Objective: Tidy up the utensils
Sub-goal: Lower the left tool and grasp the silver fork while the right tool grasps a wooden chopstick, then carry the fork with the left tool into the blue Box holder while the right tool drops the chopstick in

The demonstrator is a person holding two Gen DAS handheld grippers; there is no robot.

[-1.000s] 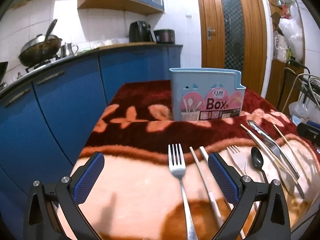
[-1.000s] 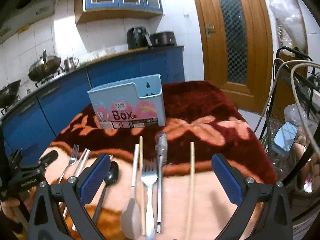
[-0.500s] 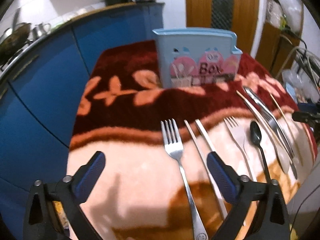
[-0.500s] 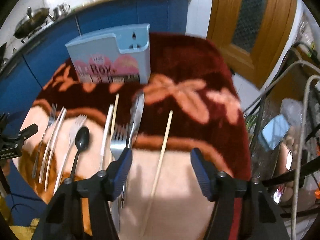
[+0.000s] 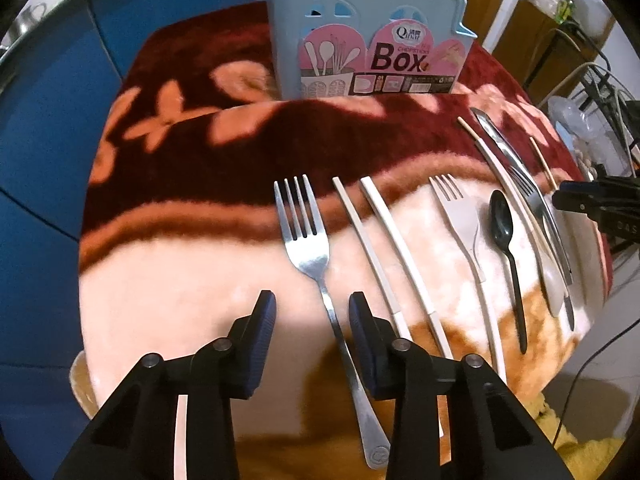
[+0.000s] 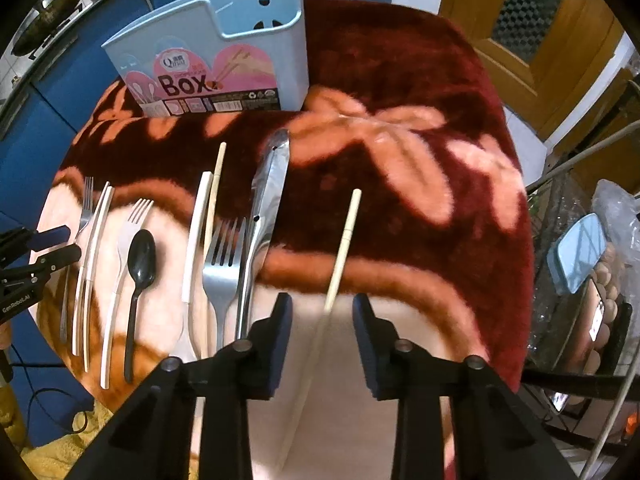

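A light-blue utensil box (image 5: pixel 360 36) stands upright at the far side of the table; it also shows in the right wrist view (image 6: pixel 224 52). Utensils lie in a row on the blanket. My left gripper (image 5: pixel 312 312) is open, low over the table, its jaws on either side of a steel fork (image 5: pixel 316 256). My right gripper (image 6: pixel 322 314) is open, its jaws on either side of a cream chopstick (image 6: pixel 338 264). Neither gripper touches its utensil as far as I can see.
Two white chopsticks (image 5: pixel 384 256), a white fork (image 5: pixel 464 224), a black spoon (image 5: pixel 506 248), a knife (image 6: pixel 264 216) and a second steel fork (image 6: pixel 222 268) lie between. The red floral blanket (image 6: pixel 400 152) covers the table. Blue cabinets stand left; a wire rack (image 6: pixel 580 280) stands right.
Both grippers have tilted down and dropped toward the table. Both jaws have narrowed, the left around the steel fork's handle, the right around the cream chopstick.
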